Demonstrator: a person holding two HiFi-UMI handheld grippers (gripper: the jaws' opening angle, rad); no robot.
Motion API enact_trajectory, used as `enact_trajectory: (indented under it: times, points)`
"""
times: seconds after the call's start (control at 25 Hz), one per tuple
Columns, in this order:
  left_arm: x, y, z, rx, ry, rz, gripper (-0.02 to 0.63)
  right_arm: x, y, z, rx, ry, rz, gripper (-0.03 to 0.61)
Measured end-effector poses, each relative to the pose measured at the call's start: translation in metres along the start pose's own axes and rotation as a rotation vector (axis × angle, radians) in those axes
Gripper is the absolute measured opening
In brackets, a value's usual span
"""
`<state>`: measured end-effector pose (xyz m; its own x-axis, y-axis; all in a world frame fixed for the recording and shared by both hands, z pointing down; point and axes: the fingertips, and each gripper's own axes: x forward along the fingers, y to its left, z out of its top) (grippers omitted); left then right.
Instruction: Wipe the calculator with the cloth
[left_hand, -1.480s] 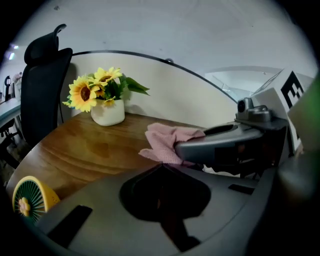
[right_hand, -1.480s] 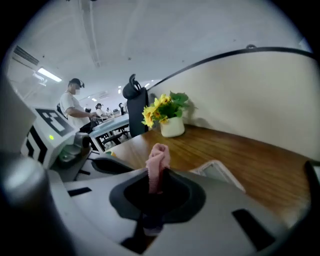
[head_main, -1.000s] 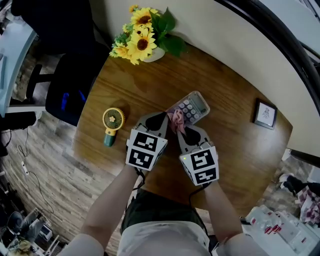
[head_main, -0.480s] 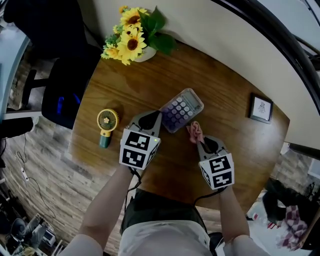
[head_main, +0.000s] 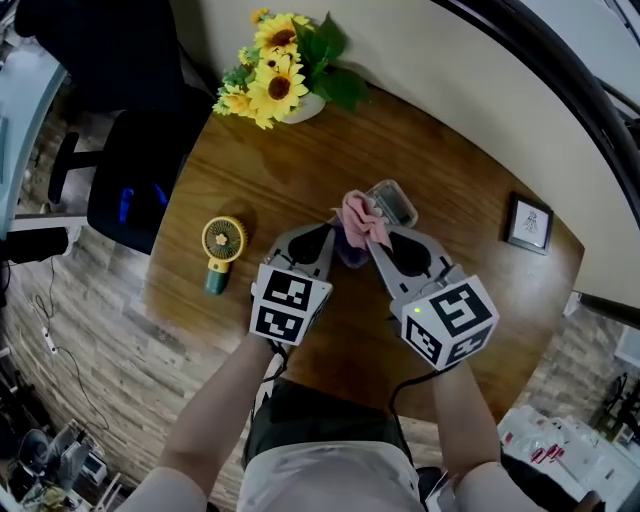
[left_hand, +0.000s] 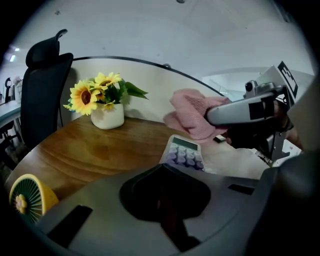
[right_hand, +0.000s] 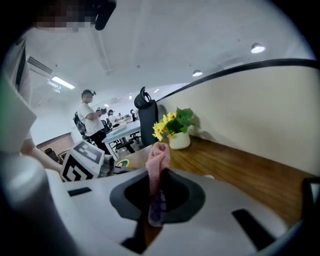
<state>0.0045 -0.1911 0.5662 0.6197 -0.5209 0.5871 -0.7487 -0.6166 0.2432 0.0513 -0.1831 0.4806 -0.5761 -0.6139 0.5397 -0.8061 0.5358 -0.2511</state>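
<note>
Head view. Looking down on a round wooden table (head_main: 250, 180). At the far edge, a white pot of sunflowers (head_main: 280, 75). On the left part, a small yellow fan (head_main: 224, 245), lying flat. Far to the right, a little picture frame (head_main: 529, 224). In the middle, the calculator (head_main: 394, 202), flat on the wood, mostly hidden under the two tools. Tip of the left gripper (head_main: 328, 232) right at the near left edge of the calculator. Just beside it, the right gripper (head_main: 374, 236), pinching the pink cloth (head_main: 360, 215). Bunched up over the middle of the calculator; hard to tell from here whether touching the keys.

Left gripper view. Jaws of the left gripper (left_hand: 161, 169) pressed together, with nothing seen between them. Just past the tip, the calculator (left_hand: 186, 151), purple keys near, screen end far. Over that far end, the cloth (left_hand: 192, 114), held out by the right gripper (left_hand: 212, 116). Farther back, the sunflowers (left_hand: 100, 97) and a black chair (left_hand: 42, 85). Low on the left, the fan (left_hand: 22, 200).

Right gripper view. Jaws of the right gripper (right_hand: 156, 172) squeezed tight on the cloth (right_hand: 159, 152), a pink bunch sticking up past them. To the left, the left gripper (right_hand: 97, 164), its marker cube showing. Behind, the sunflowers (right_hand: 174, 127), the chair (right_hand: 147, 117), and a person (right_hand: 90, 117) standing far off in the room.
</note>
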Motion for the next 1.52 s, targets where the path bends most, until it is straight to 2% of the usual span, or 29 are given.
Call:
enact_trajectory:
  times: [0.16, 0.4, 0.68, 0.92, 1.08, 1.2, 1.28, 1.36, 1.44, 1.52]
  points:
    - [0.0, 0.001, 0.0, -0.012, -0.005, 0.0, 0.003, 0.035, 0.01, -0.011, -0.058, 0.078, 0.034, 0.032]
    - [0.0, 0.0, 0.0, -0.006, -0.018, -0.001, 0.003, 0.058, 0.001, -0.046, -0.045, 0.203, 0.033, 0.031]
    - [-0.001, 0.001, -0.001, -0.007, -0.012, 0.026, 0.003, 0.063, -0.01, -0.054, -0.245, 0.293, -0.002, 0.032]
    - [-0.002, 0.001, -0.002, -0.017, -0.029, 0.015, 0.003, 0.06, -0.018, -0.054, -0.197, 0.275, 0.016, 0.032]
    - [-0.001, 0.001, -0.001, -0.014, -0.029, 0.006, 0.003, 0.05, -0.053, -0.05, -0.173, 0.257, -0.074, 0.031]
    - [-0.002, 0.001, -0.001, -0.017, -0.033, 0.002, 0.002, 0.04, -0.089, -0.046, -0.217, 0.279, -0.165, 0.029]
    - [-0.002, 0.001, -0.001, -0.011, -0.03, -0.001, 0.002, 0.035, -0.106, -0.041, -0.153, 0.267, -0.171, 0.026]
    - [-0.001, 0.001, -0.001, -0.011, -0.028, -0.007, 0.003, 0.028, -0.118, -0.032, -0.096, 0.245, -0.197, 0.028]
    - [-0.001, 0.001, -0.001, -0.016, -0.027, -0.01, 0.003, 0.017, -0.126, -0.019, -0.091, 0.205, -0.248, 0.028]
    - [-0.001, 0.002, -0.001, -0.017, -0.025, -0.008, 0.003, 0.008, -0.117, -0.003, -0.094, 0.138, -0.252, 0.028]
